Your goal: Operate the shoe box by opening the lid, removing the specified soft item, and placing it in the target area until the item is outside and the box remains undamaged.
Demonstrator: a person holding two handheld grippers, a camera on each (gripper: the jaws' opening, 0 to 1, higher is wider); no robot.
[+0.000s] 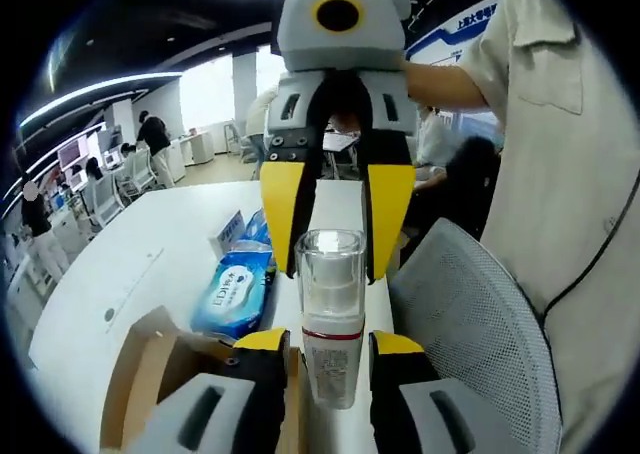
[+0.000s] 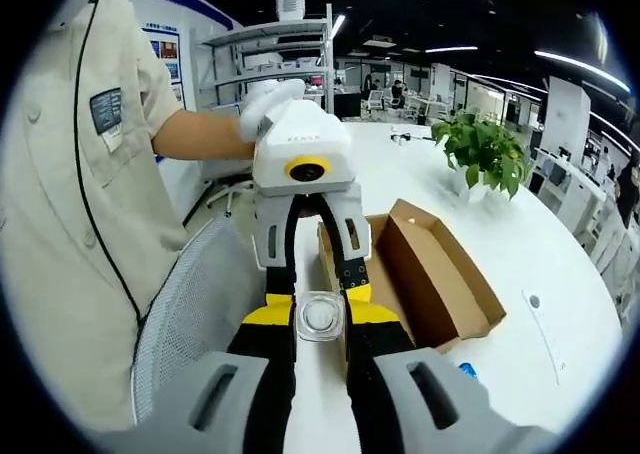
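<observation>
Bottle (image 1: 331, 319): clear, hard, slick plastic, light, likely crushable; clamped low by left gripper (image 1: 331, 349), upper body between the right gripper (image 1: 338, 224) jaws, contact unclear. Held over the table (image 1: 130, 264) edge. Box (image 2: 440, 274): open, beside. Wipes (image 1: 235, 289): soft, beyond box.

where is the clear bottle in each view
left gripper view: the clear bottle stands upright at bottom centre, between this gripper's jaws, with the right gripper reaching in from above.
right gripper view: seen end-on, low at centre, between the two grippers' yellow jaw tips.
shared landmark: the open cardboard box on the white table.
</observation>
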